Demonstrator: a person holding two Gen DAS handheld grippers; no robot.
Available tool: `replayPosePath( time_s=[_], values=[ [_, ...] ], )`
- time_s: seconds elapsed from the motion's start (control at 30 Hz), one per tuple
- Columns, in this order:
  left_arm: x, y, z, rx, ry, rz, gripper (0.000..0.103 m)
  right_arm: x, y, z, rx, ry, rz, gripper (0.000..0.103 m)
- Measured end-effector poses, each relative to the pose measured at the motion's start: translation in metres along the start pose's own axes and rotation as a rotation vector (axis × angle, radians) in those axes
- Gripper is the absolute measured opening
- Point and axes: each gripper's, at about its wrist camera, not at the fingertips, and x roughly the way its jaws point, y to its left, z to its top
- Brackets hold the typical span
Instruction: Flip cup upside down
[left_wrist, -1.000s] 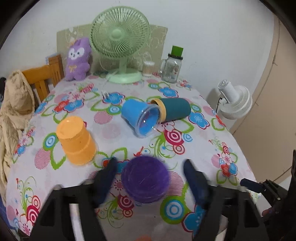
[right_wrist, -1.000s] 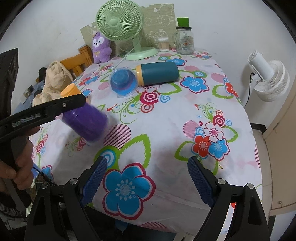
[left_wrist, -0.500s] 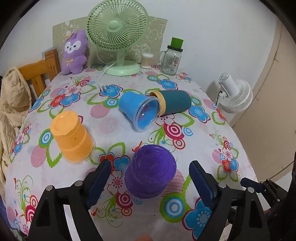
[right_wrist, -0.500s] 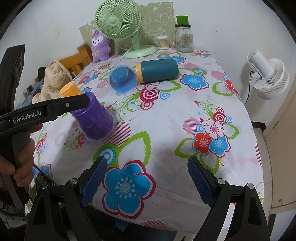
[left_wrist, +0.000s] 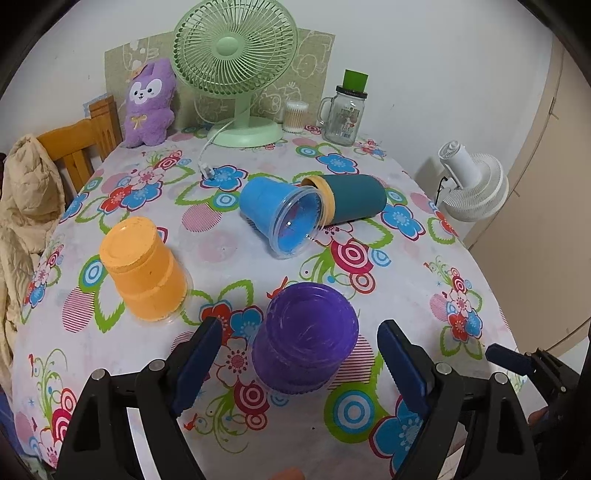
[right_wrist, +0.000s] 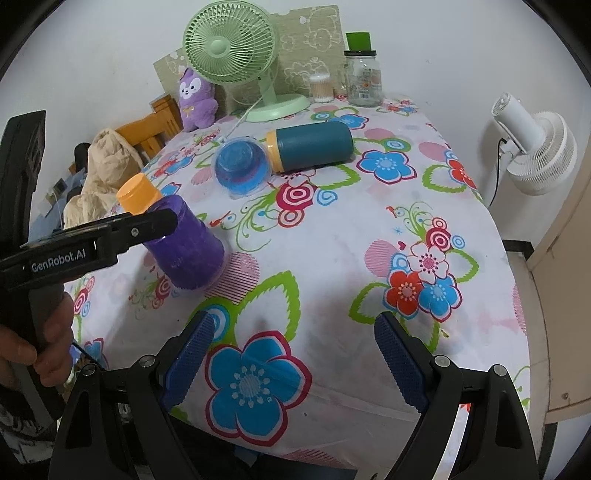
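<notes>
Purple cup (left_wrist: 304, 338) sits upside down on desk (left_wrist: 388, 280), between spread, released left gripper (left_wrist: 299, 360) fingers, not gripped. Right gripper (right_wrist: 293, 356) released, empty. Orange cup (left_wrist: 144, 269) at 10 o'clock. Risk: a finger clipping the rim on pullback topples it.

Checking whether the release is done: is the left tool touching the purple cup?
Apart. In the left wrist view the left tool stands open, with tablecloth visible between each finger and the upside-down purple cup.
</notes>
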Motion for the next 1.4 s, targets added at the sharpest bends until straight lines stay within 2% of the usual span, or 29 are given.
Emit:
replayPosePath(
  time_s=[0.47,1.4],
  values=[
    [-0.021,0.008,0.002,0.002,-0.052,0.032,0.096,-0.012,0.018,0.022,-0.027,-0.068,-0.003,0.09],
    [-0.079,0.034,-0.001,-0.035,-0.166,0.058,0.1,-0.043,0.068,0.053,-0.122,-0.18,0.023,0.091]
  ],
)
